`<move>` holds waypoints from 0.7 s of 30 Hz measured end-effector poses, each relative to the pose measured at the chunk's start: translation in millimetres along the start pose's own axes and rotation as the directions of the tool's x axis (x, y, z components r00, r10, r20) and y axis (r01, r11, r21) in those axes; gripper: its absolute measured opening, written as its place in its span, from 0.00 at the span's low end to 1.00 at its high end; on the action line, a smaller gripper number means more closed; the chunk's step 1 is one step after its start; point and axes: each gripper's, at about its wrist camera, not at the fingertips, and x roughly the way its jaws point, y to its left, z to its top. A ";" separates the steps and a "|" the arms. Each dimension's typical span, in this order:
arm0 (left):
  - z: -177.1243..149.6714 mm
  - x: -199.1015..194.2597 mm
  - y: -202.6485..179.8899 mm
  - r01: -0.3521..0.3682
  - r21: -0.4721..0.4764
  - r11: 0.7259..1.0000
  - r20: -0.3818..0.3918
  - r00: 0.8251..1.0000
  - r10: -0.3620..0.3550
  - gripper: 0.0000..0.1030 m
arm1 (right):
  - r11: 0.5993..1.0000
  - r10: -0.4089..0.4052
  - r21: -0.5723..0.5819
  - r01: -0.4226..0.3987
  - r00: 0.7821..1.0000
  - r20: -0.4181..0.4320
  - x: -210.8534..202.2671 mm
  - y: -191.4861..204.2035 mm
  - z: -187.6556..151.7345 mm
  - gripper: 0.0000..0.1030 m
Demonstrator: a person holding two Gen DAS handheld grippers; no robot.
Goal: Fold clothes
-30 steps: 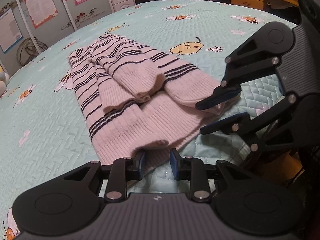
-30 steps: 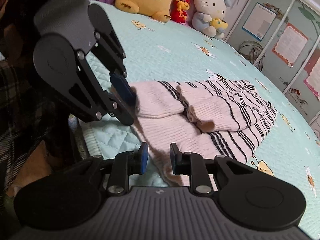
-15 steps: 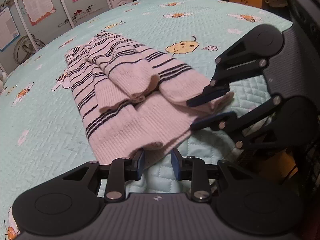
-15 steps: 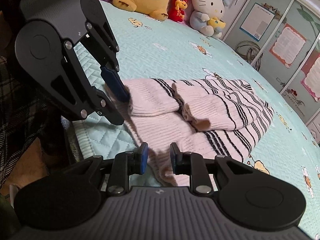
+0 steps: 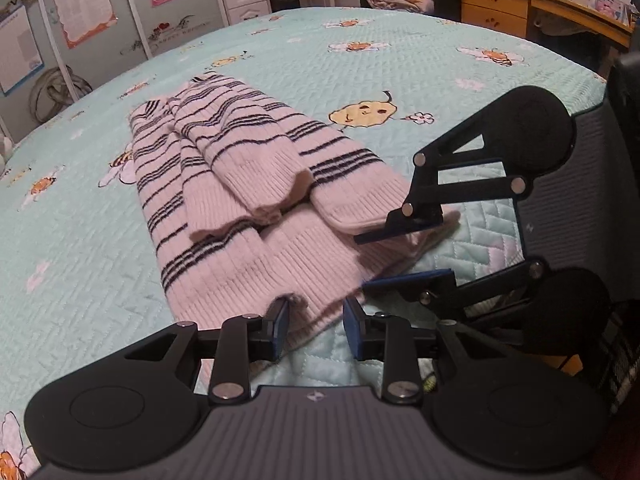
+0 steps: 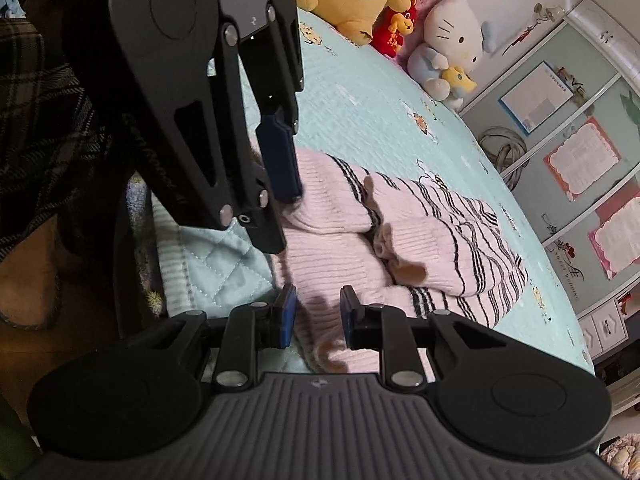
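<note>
A wide bed under a quilted mint-green cover printed with bees and flowers (image 5: 400, 72) fills both views. On it, near its lower edge in the left wrist view, lies a pink ribbed knit sweater with dark stripes (image 5: 248, 216), its sleeves folded in across the body and its plain hem toward the cameras. The left gripper (image 5: 314, 318), bottom centre of its own view, has its jaws part-open astride the hem's edge; they have just been opening, and the pads press nothing. The right gripper (image 5: 404, 258), at right there, holds its jaws apart around the sweater's hem corner, one pad above the cloth, one below, not clamped. Plush toys (image 6: 444, 44) sit at the upper middle of the right wrist view.
</note>
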 end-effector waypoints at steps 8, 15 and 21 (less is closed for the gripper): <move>-8.0 11.0 -9.6 -0.045 0.122 0.992 -0.022 0.999 0.048 0.35 | 1.000 -0.009 -0.021 0.009 1.000 -0.006 5.8 -0.5 4.4 0.23; -9.4 11.4 -5.2 -0.079 0.117 0.990 -0.020 0.996 0.082 0.46 | 1.000 -0.003 -0.025 0.002 1.000 -0.010 1.8 1.9 1.2 0.23; -7.7 9.8 -0.9 -0.073 0.089 0.993 -0.032 0.997 0.077 0.45 | 0.999 -0.010 -0.032 0.009 1.000 -0.016 0.3 0.6 -1.8 0.28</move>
